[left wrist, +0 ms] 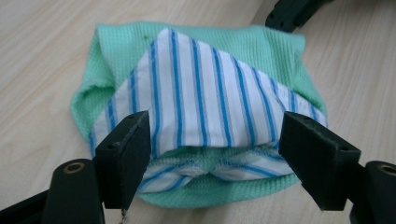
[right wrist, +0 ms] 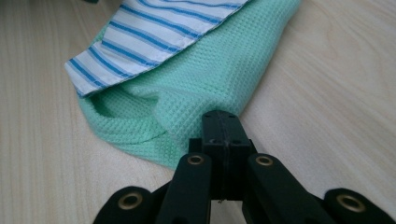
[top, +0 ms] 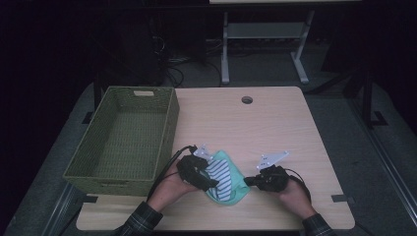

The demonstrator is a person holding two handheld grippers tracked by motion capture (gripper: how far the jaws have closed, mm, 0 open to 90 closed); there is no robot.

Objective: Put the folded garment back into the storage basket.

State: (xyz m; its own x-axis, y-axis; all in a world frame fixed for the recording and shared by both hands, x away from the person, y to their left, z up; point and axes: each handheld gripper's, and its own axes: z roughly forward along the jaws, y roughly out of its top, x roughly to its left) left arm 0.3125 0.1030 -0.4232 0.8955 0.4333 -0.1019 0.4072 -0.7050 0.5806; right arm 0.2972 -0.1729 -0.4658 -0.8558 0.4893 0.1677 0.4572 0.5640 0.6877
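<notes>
Folding the cloth (top: 226, 179) on the counter (top: 275, 128): right gripper (right wrist: 221, 122) fingers look clamped on its green edge; left gripper (left wrist: 212, 149) fingers apart, straddling the striped fold. Press flat before releasing.

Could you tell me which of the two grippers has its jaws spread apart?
The left gripper: its jaws straddle the striped cloth, while the right gripper is shut.

We see pale wood bench (top: 275, 128). Green woven basket (top: 123, 137) on it, at left edge. Folded green-and-striped cloth (top: 226, 179) just right of basket, near front edge.
</notes>
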